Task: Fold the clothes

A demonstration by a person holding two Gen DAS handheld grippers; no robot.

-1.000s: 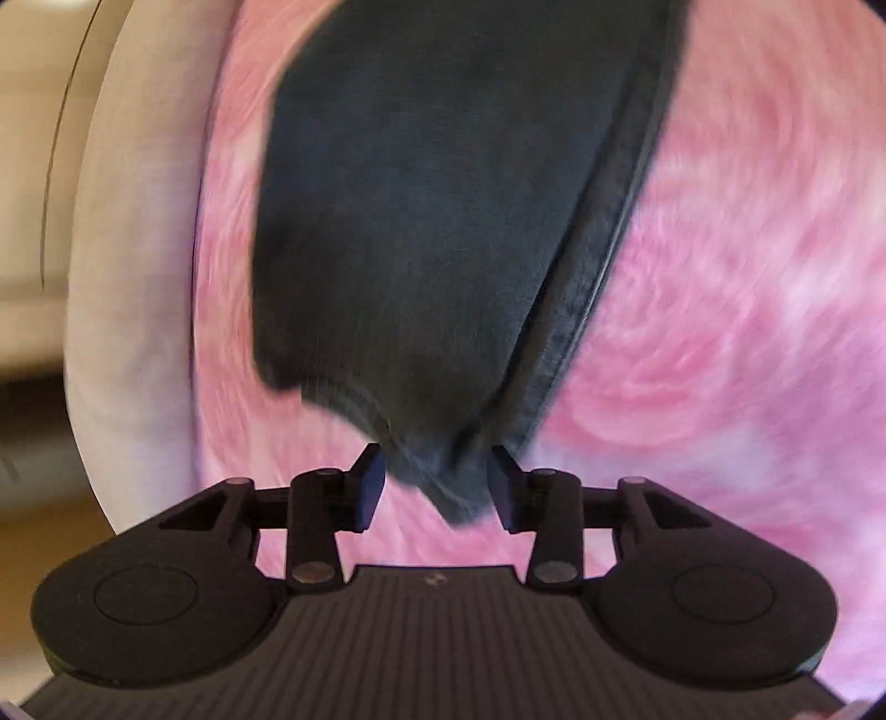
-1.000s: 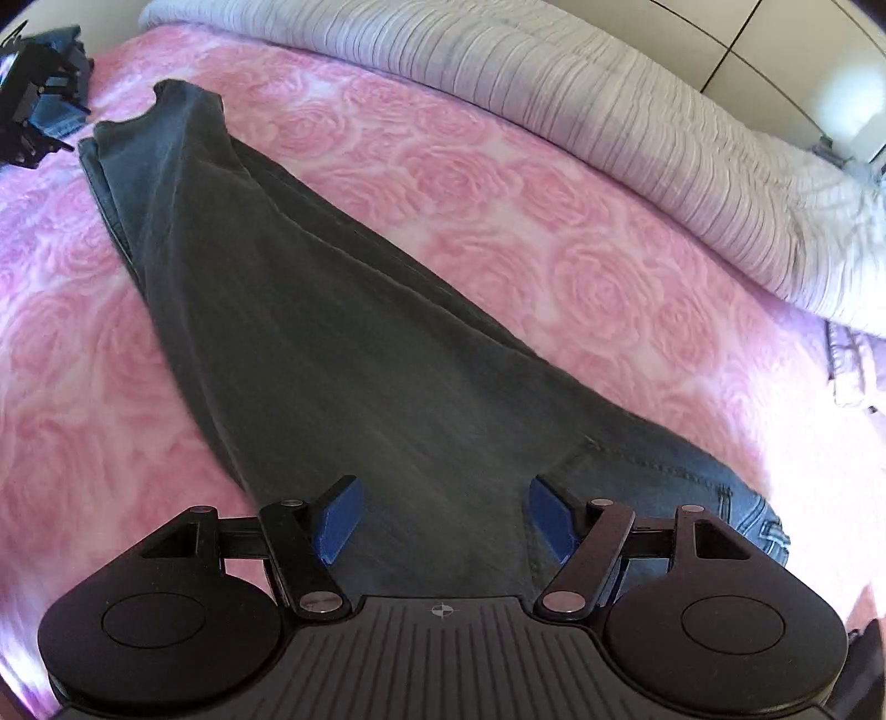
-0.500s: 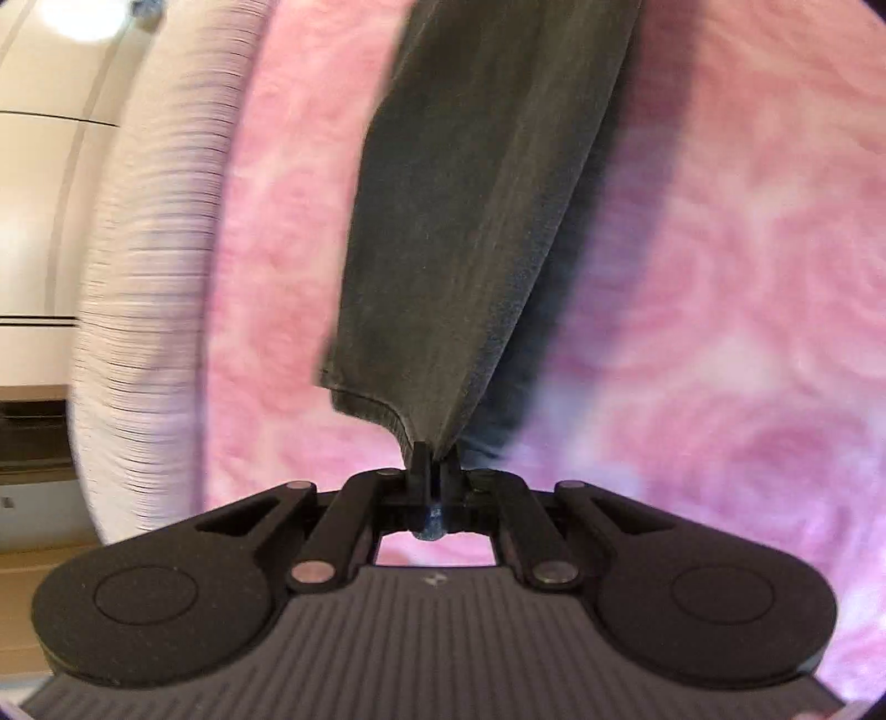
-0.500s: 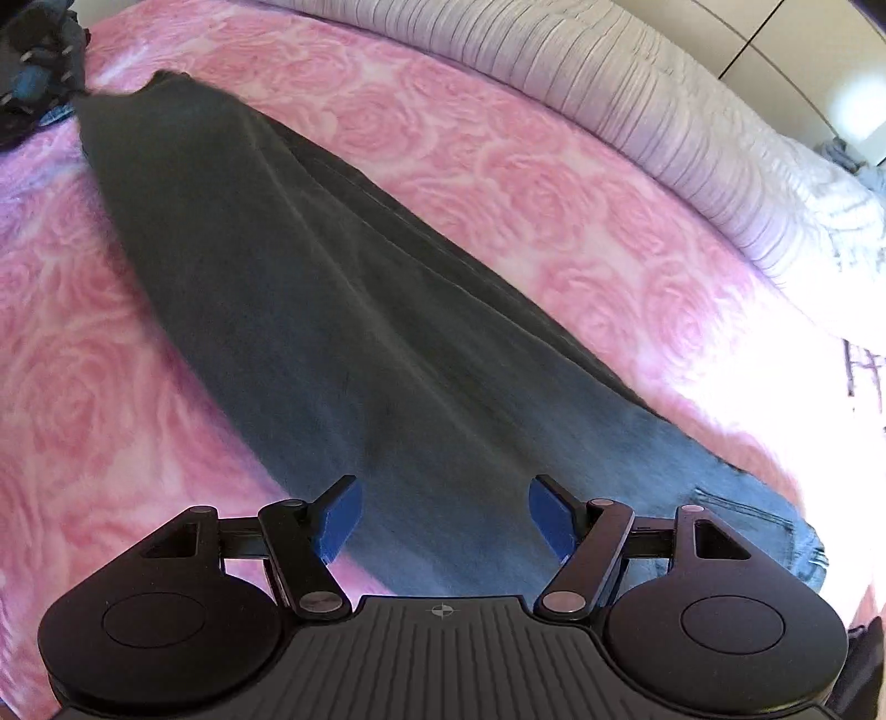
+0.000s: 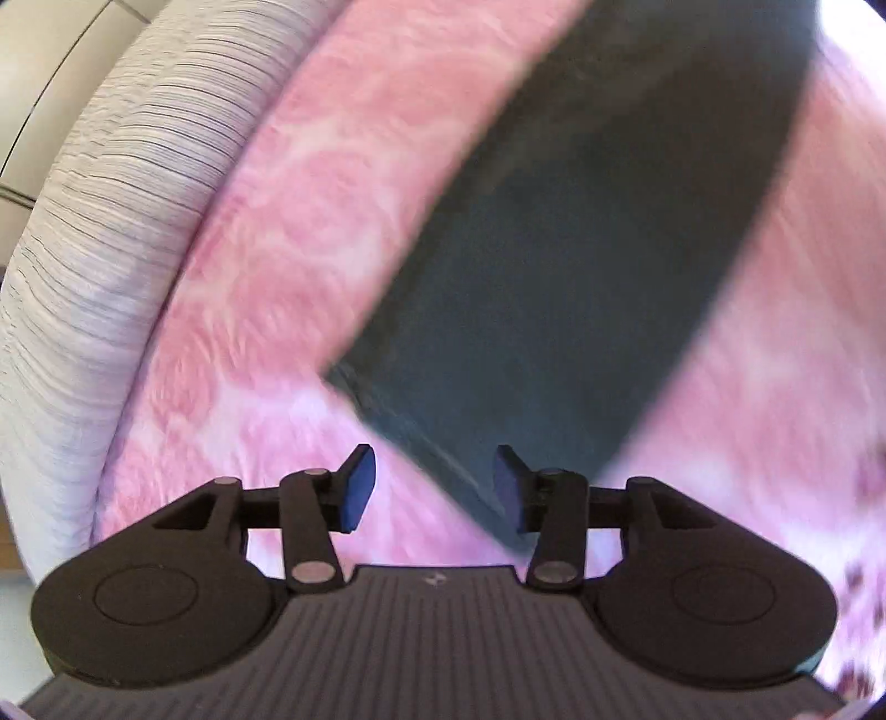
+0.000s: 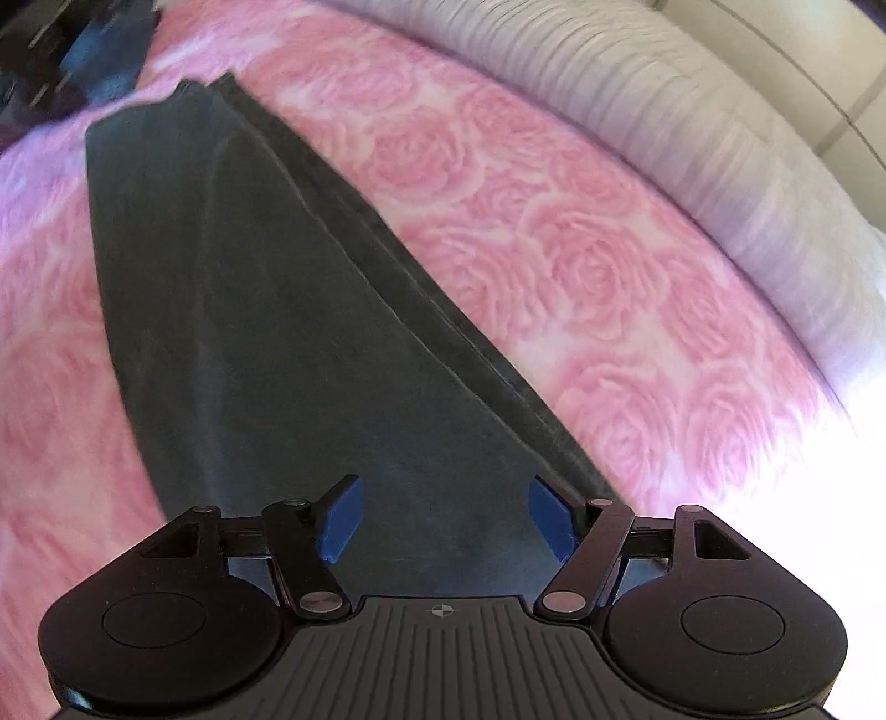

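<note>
Dark grey jeans (image 6: 266, 310) lie stretched out on a pink rose-patterned bedspread (image 6: 581, 249). In the left wrist view the leg hem end of the jeans (image 5: 581, 277) lies just ahead of my left gripper (image 5: 434, 490), which is open, with the hem corner between its fingers. My right gripper (image 6: 443, 518) is open and hovers over the wider part of the jeans, holding nothing. The left gripper (image 6: 83, 61) shows blurred at the far top left of the right wrist view, by the hem.
A white striped duvet (image 6: 692, 127) is rolled along the far side of the bed and shows in the left wrist view (image 5: 99, 238) too. Cream cupboard doors (image 6: 803, 50) stand behind it.
Half a second ago my left gripper was shut on the jeans hem and held it up; now it is open and the hem lies on the bed. The right gripper stayed open, moving over the jeans.
</note>
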